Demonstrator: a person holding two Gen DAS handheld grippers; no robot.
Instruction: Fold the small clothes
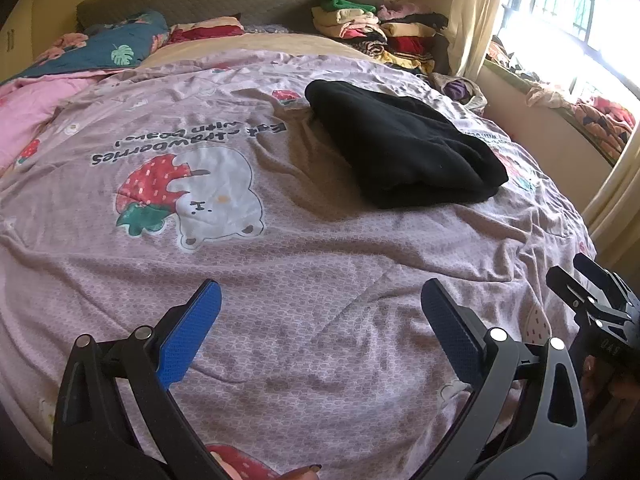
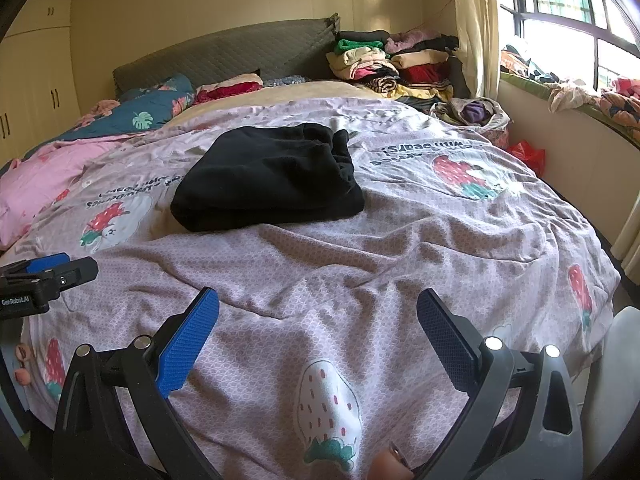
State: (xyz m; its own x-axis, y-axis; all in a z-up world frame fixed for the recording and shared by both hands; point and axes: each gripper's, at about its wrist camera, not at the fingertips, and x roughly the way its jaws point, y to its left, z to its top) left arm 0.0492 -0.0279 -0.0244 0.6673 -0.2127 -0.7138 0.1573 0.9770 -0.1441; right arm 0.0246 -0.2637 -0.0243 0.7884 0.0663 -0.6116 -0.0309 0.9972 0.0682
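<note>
Left wrist view: left claw released, empty, low in frame over the bedspread.
Right wrist view: right claw released, empty.
Black garment: folded, centre frame on the bed.
Clothes pile: upper right, beside headboard.

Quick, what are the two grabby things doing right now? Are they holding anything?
Left hand-held gripper: open, holding nothing, above the bedspread.
Right hand-held gripper: open, holding nothing; the black garment lies untouched ahead.
</note>
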